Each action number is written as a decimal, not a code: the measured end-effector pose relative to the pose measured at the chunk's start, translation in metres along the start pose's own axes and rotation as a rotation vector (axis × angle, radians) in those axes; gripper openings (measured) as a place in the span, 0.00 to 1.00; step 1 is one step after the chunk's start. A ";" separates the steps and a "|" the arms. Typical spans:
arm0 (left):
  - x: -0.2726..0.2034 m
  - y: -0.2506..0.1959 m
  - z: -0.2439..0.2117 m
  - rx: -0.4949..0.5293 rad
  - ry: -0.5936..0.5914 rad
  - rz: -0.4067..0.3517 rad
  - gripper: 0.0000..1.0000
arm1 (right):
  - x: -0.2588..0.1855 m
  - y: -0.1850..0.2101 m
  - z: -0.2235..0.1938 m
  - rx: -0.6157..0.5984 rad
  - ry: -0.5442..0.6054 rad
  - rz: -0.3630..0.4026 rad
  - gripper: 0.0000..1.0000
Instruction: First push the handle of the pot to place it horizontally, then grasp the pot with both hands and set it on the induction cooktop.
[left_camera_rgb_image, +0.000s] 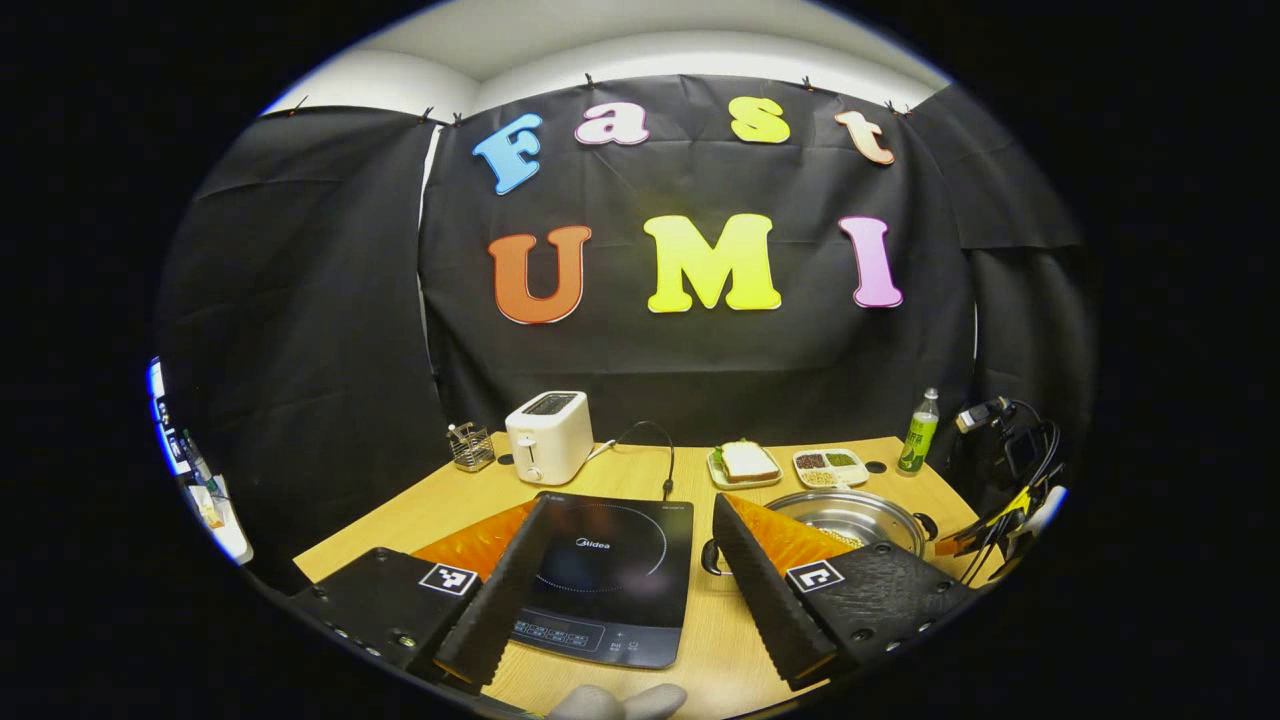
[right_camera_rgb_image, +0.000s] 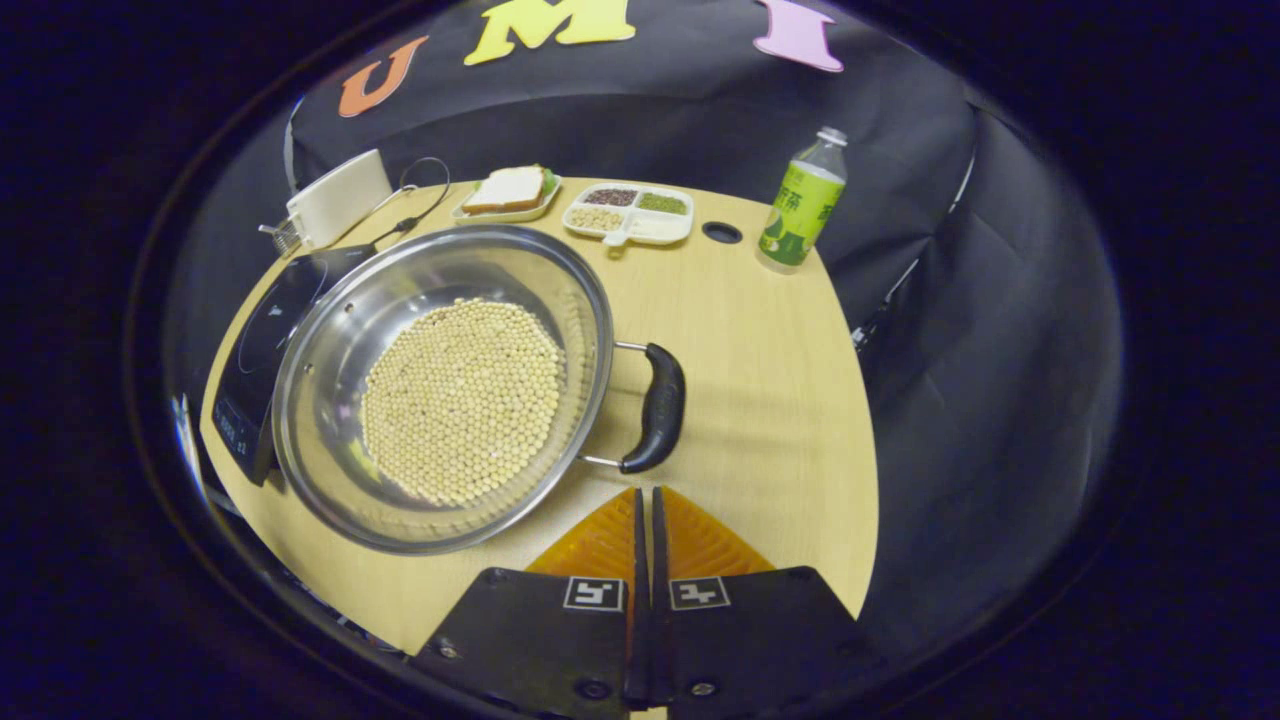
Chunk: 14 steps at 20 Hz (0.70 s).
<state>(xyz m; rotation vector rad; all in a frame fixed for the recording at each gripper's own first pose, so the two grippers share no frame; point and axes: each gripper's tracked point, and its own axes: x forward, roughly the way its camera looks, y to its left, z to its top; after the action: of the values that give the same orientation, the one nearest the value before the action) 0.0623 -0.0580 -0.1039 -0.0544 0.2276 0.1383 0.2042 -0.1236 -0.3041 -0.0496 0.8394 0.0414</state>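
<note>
The pot (right_camera_rgb_image: 440, 385) sits on the counter (right_camera_rgb_image: 770, 400), not on the cooktop (right_camera_rgb_image: 262, 345). In the right gripper view the pot's far side overlaps or abuts the cooktop's edge; you cannot tell from this angle whether it rests on it. The pot holds a layer of pale beans (right_camera_rgb_image: 462, 400). Its near handle (right_camera_rgb_image: 655, 408) sticks out on the side away from the cooktop, toward the bare counter. The handle on the pot's cooktop side (left_camera_rgb_image: 712, 557) shows in the left gripper view as a dark loop.

Progress: judge the task as at its start. Whether the handles already count as horizontal cannot be settled from these views, so treat the push step as not confirmed. The two-handed grasp and the transfer to the cooktop are both still to do.

Right gripper (right_camera_rgb_image: 645, 500): jaws pressed together, with a thin slit between them and nothing held. The tips sit just beside the near handle's lower end, apart from it as far as can be seen. This closed posture suits a push.

Left gripper (left_camera_rgb_image: 625, 515): jaws spread wide, holding nothing. They hang above the cooktop; one finger lies over the cooktop's edge farthest from the pot, the other in front of the pot's rim (left_camera_rgb_image: 850, 500). No contact with either can be seen.

Beyond the pot, the sandwich plate (right_camera_rgb_image: 508, 192), a divided tray (right_camera_rgb_image: 630, 212) and a bottle (right_camera_rgb_image: 803, 200) stand well apart from it.
</note>
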 end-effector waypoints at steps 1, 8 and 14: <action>-0.002 -0.001 -0.003 -0.001 0.007 -0.018 0.96 | -0.010 -0.001 -0.005 0.006 -0.013 -0.009 0.00; -0.021 -0.006 -0.018 0.040 0.024 -0.169 0.96 | -0.075 0.019 -0.037 0.083 -0.129 0.000 0.72; -0.010 -0.021 -0.035 0.073 0.043 -0.247 0.96 | -0.086 0.031 -0.037 0.147 -0.171 -0.005 0.99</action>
<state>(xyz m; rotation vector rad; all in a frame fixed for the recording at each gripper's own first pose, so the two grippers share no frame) 0.0479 -0.0822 -0.1353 -0.0128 0.2665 -0.1173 0.1174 -0.0968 -0.2660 0.0892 0.6696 -0.0210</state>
